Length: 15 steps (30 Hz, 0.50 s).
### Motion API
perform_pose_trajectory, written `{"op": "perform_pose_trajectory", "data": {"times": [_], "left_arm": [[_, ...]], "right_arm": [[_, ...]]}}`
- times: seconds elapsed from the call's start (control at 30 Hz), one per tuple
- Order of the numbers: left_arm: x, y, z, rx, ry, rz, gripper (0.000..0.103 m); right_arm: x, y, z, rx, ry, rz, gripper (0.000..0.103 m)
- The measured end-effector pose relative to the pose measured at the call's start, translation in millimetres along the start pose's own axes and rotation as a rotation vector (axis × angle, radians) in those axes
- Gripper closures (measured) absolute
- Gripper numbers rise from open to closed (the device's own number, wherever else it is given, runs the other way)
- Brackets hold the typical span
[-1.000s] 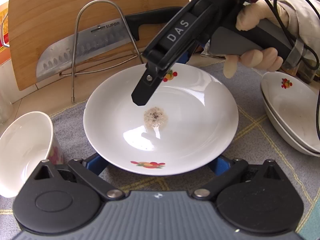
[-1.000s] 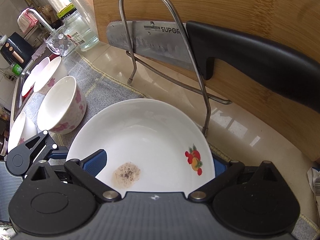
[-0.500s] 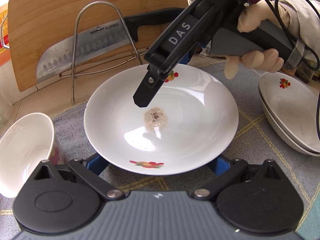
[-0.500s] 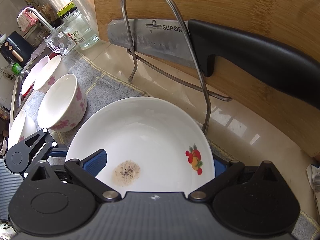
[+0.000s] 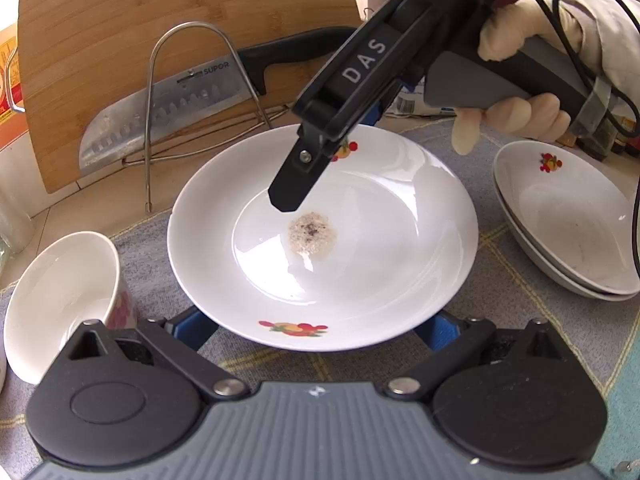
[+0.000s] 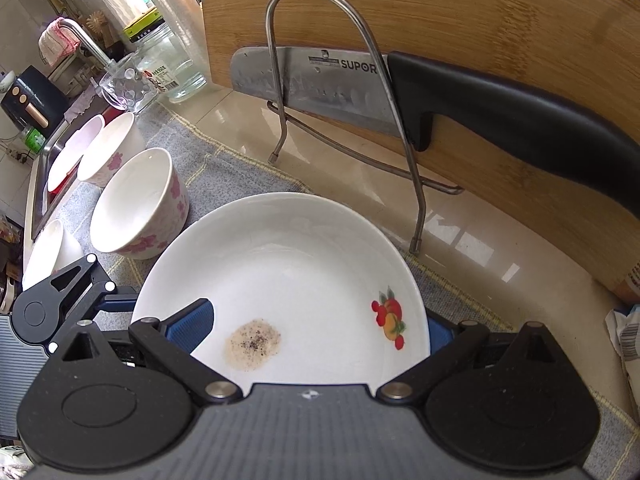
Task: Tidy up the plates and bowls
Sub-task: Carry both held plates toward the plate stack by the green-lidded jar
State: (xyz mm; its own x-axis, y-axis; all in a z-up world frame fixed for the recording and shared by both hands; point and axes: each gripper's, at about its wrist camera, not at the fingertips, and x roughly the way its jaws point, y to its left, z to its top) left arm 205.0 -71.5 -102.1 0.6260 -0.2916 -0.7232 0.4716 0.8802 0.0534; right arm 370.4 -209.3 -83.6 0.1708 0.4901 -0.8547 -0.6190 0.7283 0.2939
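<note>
A white plate (image 5: 384,248) with fruit prints and a speckled food stain lies on the grey mat. It also shows in the right wrist view (image 6: 304,280). My left gripper (image 5: 316,332) is open, its blue fingers on either side of the plate's near rim, below it. My right gripper (image 6: 316,328) is open, with one finger (image 5: 292,188) over the plate's inside and the other under its far rim. A floral bowl (image 5: 60,300) lies tilted left of the plate. Stacked plates (image 5: 568,216) sit at the right.
A wooden cutting board (image 5: 168,40), a cleaver (image 5: 168,108) and a wire rack (image 5: 192,92) stand behind the plate. More floral bowls (image 6: 108,152) line up toward the sink (image 6: 48,184), beside a glass jar (image 6: 172,68).
The plate and both grippers have barely moved. The left view has shifted slightly, with the stacked plates at the right now sitting a little higher in it.
</note>
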Motion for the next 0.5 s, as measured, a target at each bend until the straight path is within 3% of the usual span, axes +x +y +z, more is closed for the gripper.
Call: {"op": "perform_pose_trajectory", "data": {"times": [0.5], "left_arm": [[-43, -18, -10, 0.014, 0.003, -0.003, 0.002]], "right_arm": [[-33, 34, -28, -0.012, -0.027, 0.002, 0.000]]}}
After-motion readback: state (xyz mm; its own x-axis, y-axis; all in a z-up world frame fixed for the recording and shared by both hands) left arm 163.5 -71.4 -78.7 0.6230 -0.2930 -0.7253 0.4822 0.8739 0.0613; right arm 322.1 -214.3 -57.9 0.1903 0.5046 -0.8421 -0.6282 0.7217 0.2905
